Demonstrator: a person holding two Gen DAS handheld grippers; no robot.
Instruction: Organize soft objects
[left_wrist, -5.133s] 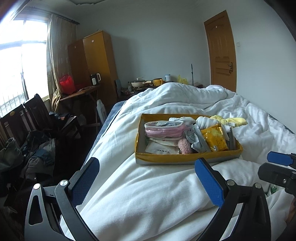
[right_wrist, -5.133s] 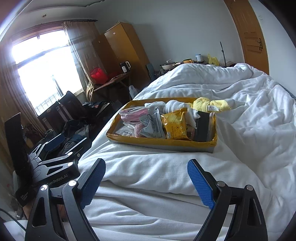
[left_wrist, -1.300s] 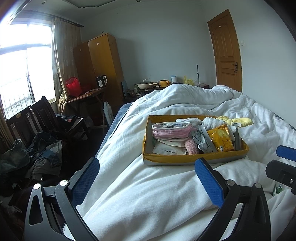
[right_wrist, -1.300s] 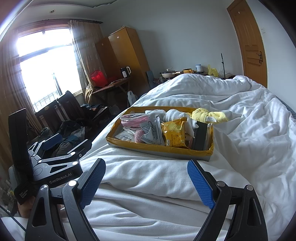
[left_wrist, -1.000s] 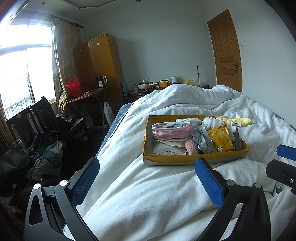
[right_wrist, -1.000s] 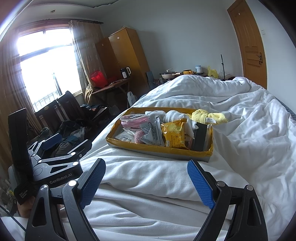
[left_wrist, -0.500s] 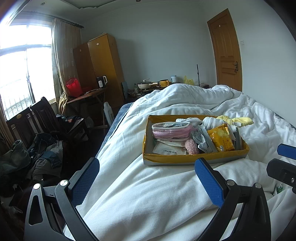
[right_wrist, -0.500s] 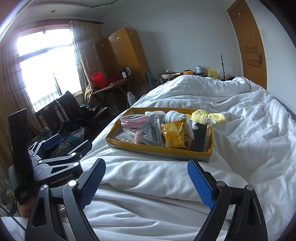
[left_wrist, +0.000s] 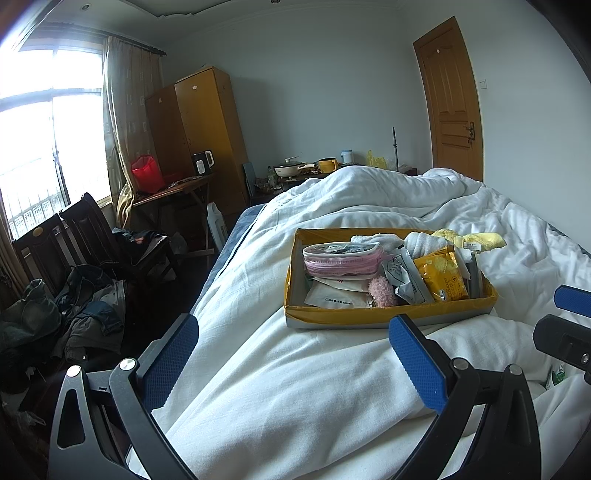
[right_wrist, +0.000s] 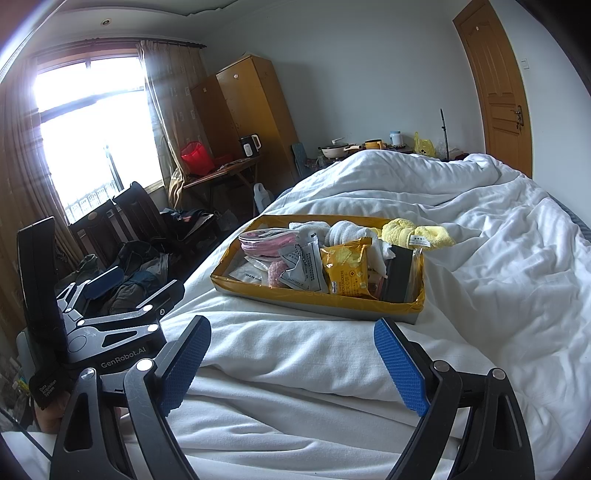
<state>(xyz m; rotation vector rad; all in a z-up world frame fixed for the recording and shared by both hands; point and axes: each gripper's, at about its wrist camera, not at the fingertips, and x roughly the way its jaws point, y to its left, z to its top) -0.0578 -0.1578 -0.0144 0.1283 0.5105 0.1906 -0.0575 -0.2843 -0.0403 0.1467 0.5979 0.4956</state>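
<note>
A shallow yellow box (left_wrist: 388, 318) (right_wrist: 314, 295) sits on a white duvet (left_wrist: 295, 387) (right_wrist: 498, 266). Inside lie a pink pouch (left_wrist: 341, 259) (right_wrist: 266, 239), white rolled towels (left_wrist: 424, 242) (right_wrist: 347, 230), a yellow snack packet (left_wrist: 441, 273) (right_wrist: 345, 271), a fuzzy pink ball (left_wrist: 382, 291) (right_wrist: 275, 275) and grey sachets (left_wrist: 404, 275). A yellow fluffy cloth (left_wrist: 476, 239) (right_wrist: 417, 230) hangs over the far right rim. My left gripper (left_wrist: 295, 354) and right gripper (right_wrist: 291, 363) both stand open and empty, short of the box. The right gripper's blue pad shows at the left view's right edge (left_wrist: 572, 299).
A wooden wardrobe (left_wrist: 207, 136), a folding table with a red bag (left_wrist: 147, 177) and kettle, and dark chairs piled with clothes (left_wrist: 85, 295) stand left of the bed. A brown door (left_wrist: 450, 107) is at the back right. Pots sit on a low surface (left_wrist: 306, 168) beyond the bed.
Since five seconds ago both views have shifted slightly, the box sitting a little further right and lower in frame. Over the last second almost nothing has moved; both grippers stayed open.
</note>
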